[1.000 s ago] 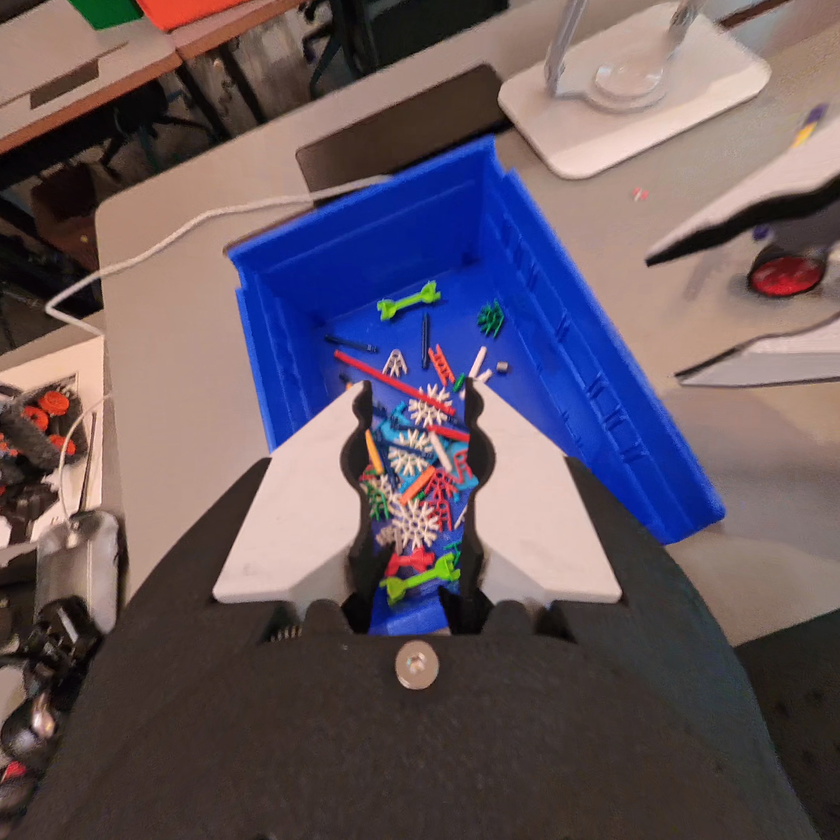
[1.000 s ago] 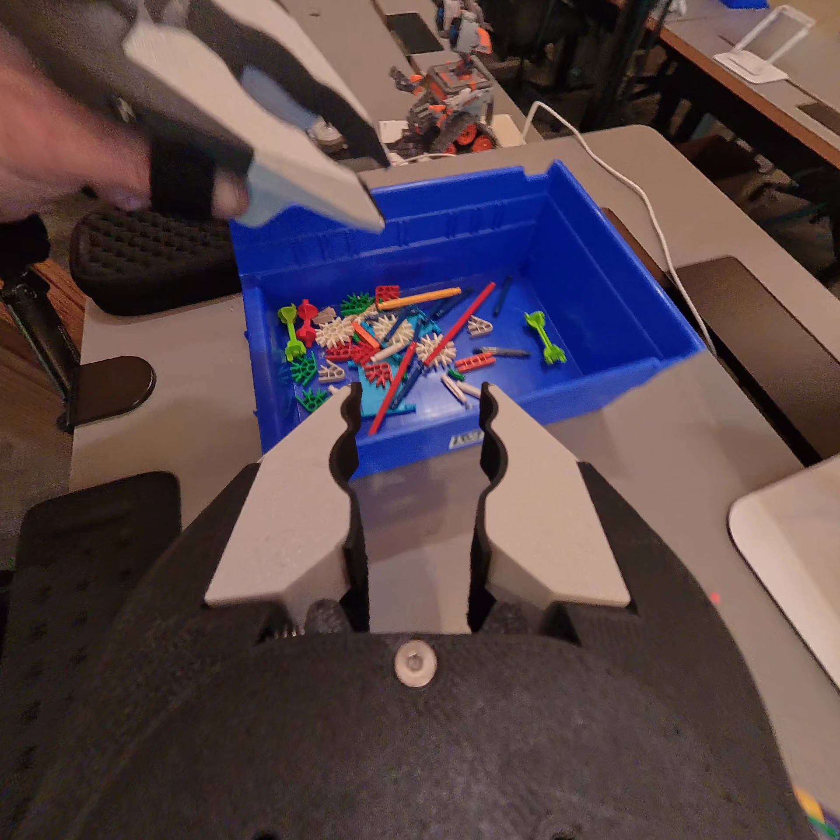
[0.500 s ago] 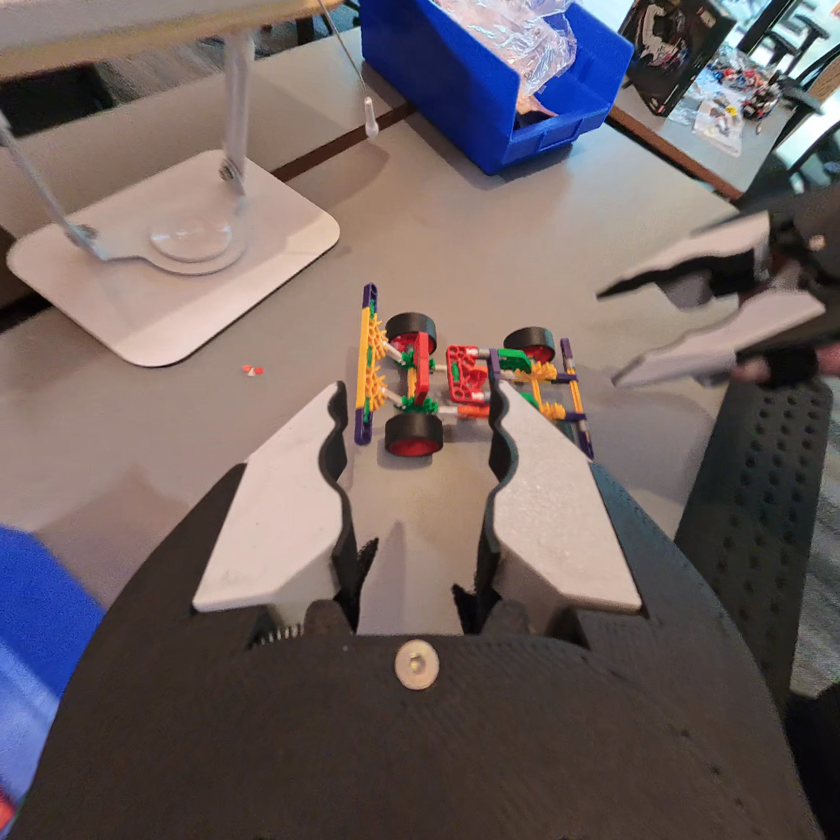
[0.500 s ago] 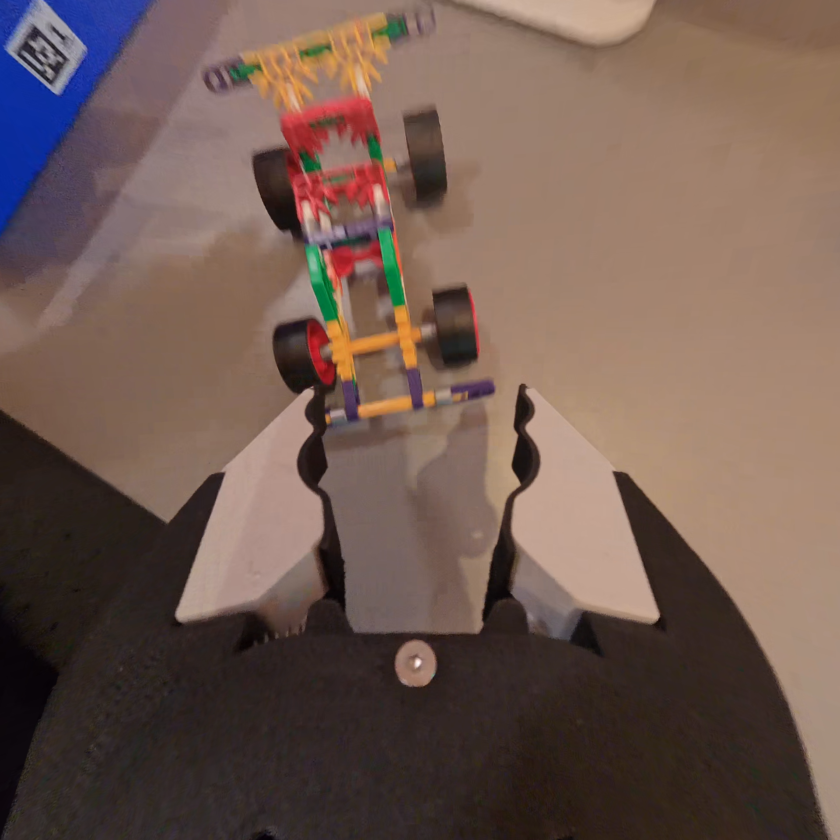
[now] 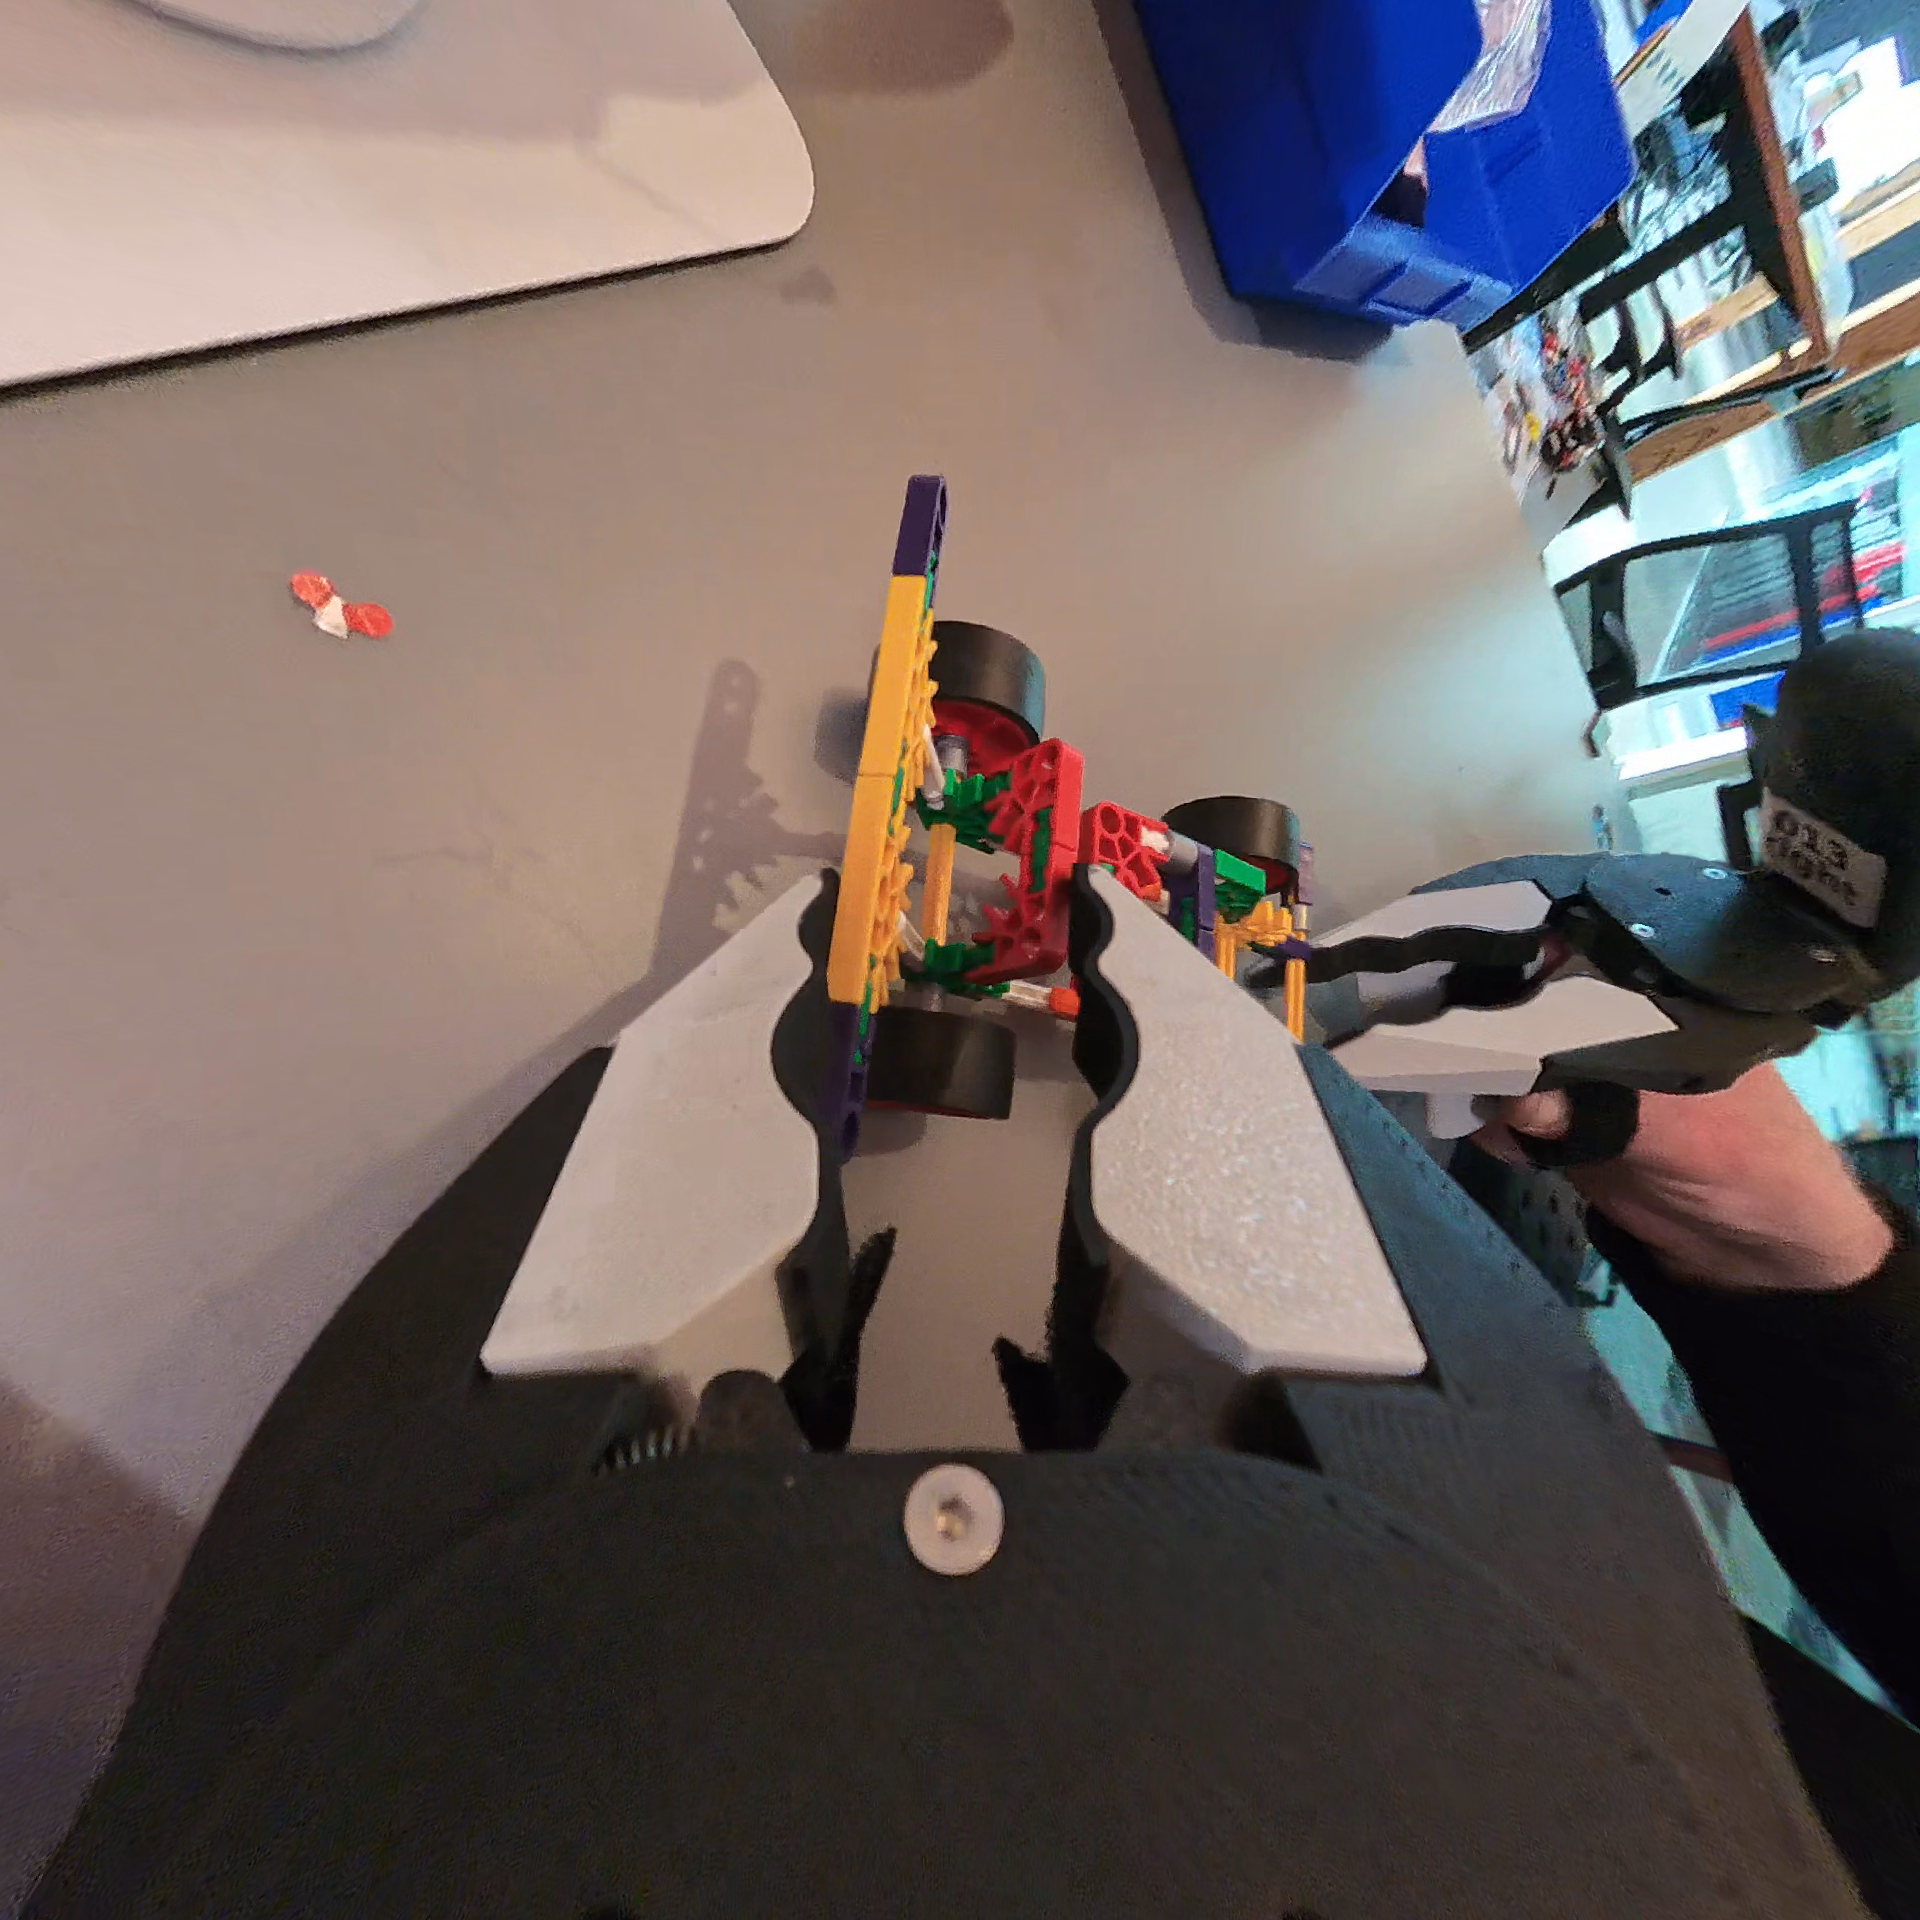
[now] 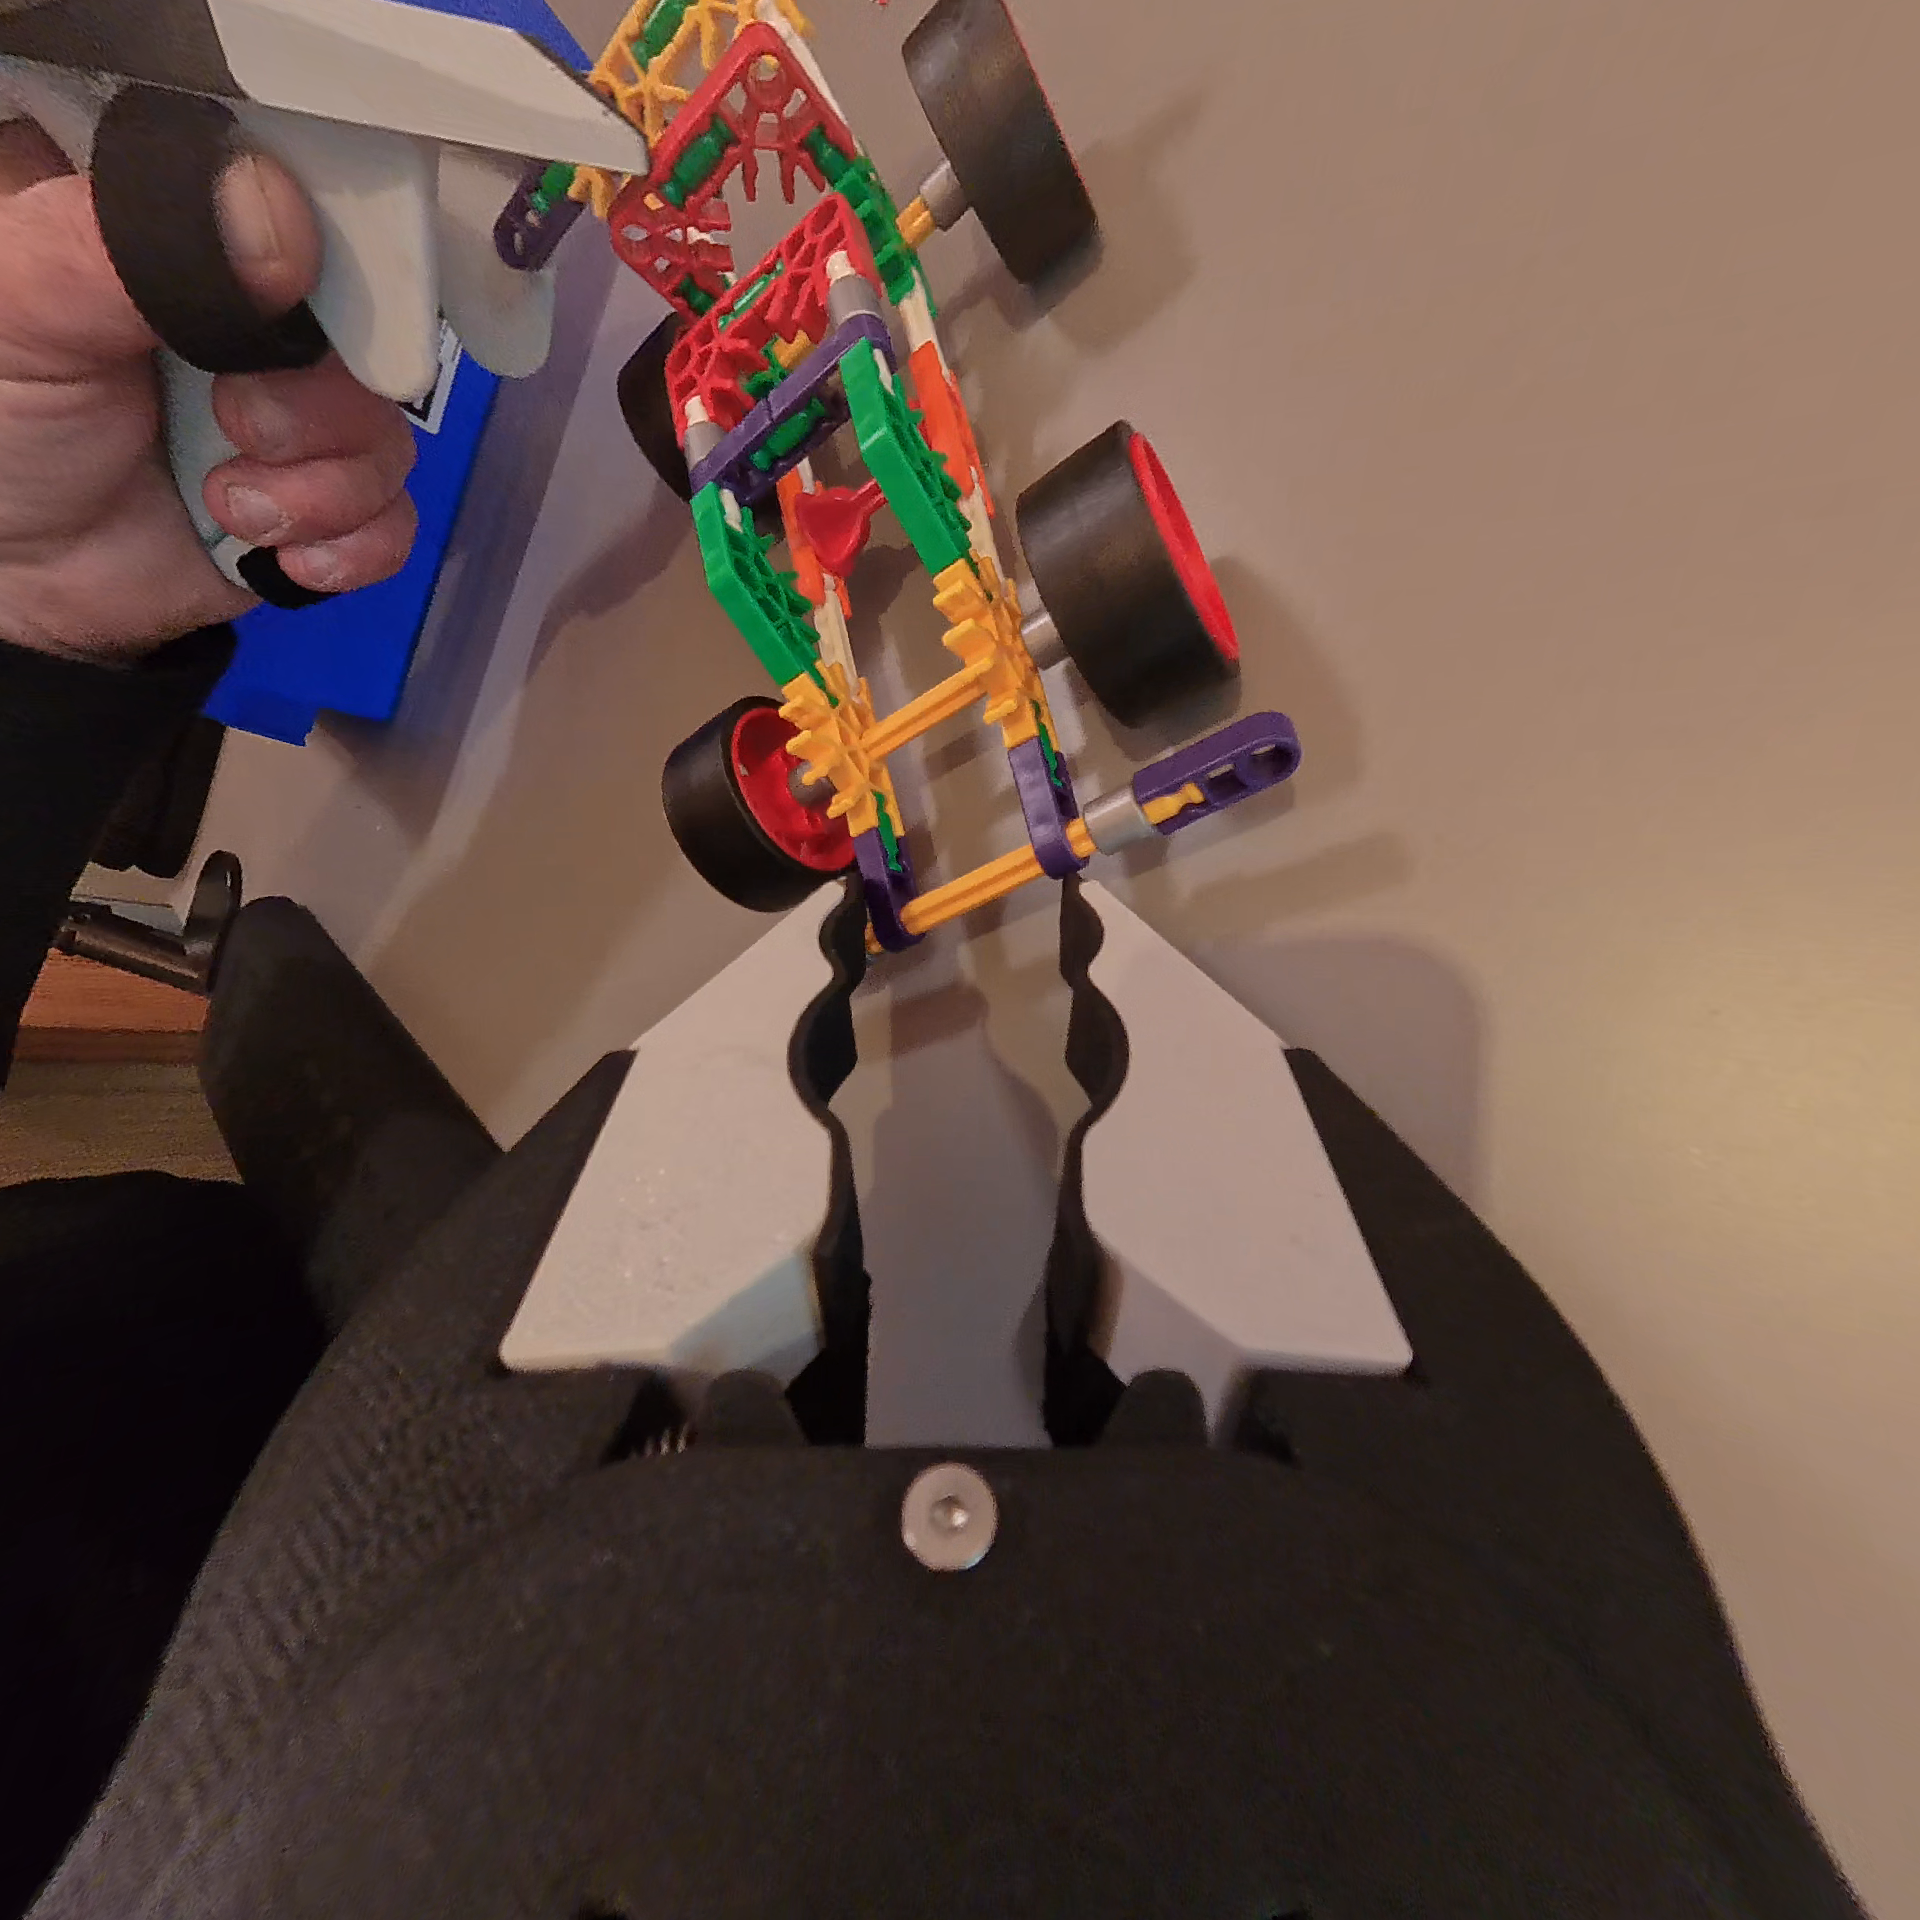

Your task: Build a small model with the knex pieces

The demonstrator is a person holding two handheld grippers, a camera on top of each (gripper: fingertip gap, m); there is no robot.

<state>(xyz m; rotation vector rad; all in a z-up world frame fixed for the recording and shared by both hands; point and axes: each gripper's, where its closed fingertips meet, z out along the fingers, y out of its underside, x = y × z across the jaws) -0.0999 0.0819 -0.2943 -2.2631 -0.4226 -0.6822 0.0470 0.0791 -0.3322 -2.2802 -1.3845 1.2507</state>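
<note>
A toy car (image 5: 1039, 810) built of coloured rods and connectors, with black wheels on red hubs, lies on the grey table (image 5: 468, 883). My left gripper (image 5: 951, 904) is shut on its front end: the left pad is against the yellow and purple cross bar (image 5: 883, 779), the right against a red connector. My right gripper (image 6: 961, 899) is shut on the car's (image 6: 894, 457) rear yellow rod (image 6: 977, 888), its tips on the purple connectors. The right gripper also shows in the left wrist view (image 5: 1320, 987). One left finger (image 6: 436, 94) shows in the right wrist view.
A white flat base (image 5: 364, 156) lies at the back left. A blue bin (image 5: 1351, 156) stands beyond the car, and another blue bin (image 6: 343, 623) stands left of the car. A small red and white scrap (image 5: 338, 613) lies on the table. Hands (image 5: 1683, 1174) hold both grippers. Spacing between my two grippers at the tips: around 15 cm.
Both grippers left the blue bin of loose pieces and came in on the car from opposite ends. Both pairs of jaws have narrowed onto it.
</note>
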